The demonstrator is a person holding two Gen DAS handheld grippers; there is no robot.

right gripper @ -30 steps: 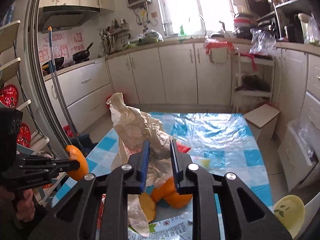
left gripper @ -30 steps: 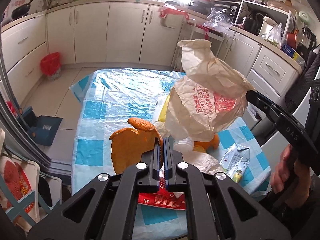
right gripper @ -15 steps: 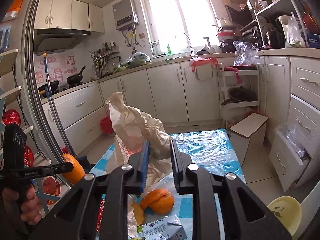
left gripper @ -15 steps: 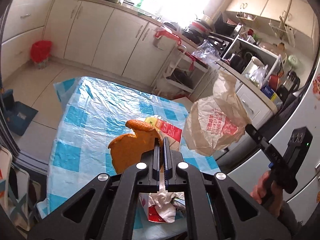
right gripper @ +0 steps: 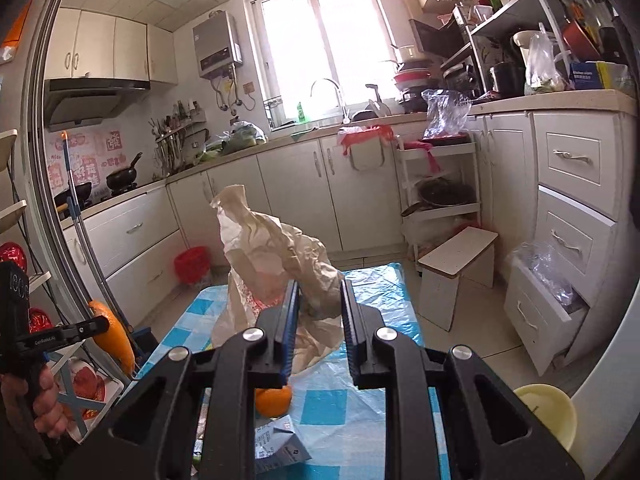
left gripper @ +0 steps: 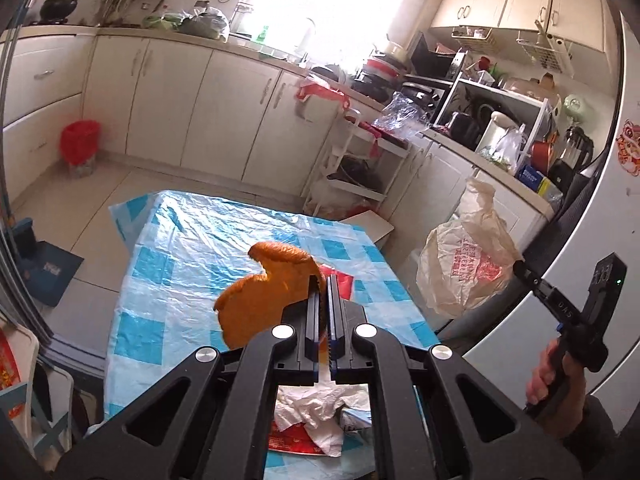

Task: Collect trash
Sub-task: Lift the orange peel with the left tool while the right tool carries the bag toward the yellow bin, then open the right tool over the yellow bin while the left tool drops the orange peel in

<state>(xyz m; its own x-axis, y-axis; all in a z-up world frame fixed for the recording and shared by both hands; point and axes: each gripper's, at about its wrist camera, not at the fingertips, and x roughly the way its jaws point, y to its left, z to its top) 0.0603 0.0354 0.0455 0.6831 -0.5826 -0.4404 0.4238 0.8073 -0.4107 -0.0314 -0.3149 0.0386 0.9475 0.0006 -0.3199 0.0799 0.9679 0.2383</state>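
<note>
Left tongs [left gripper: 323,280] pinch orange peel [left gripper: 268,284] above the checked surface [left gripper: 168,264]. Crumpled tissue [left gripper: 316,404] lies below them. Right tongs [right gripper: 319,300] grip a beige plastic bag [right gripper: 276,256]; kitchen cabinets [right gripper: 296,184] stand beyond.

Two tool-mounted fisheyes above shared table [left gripper: 168,248]

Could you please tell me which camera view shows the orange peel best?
The left wrist view: the orange peel fills the centre, clamped in the left tool. The right wrist view catches it only edge-on at the far left.
</note>
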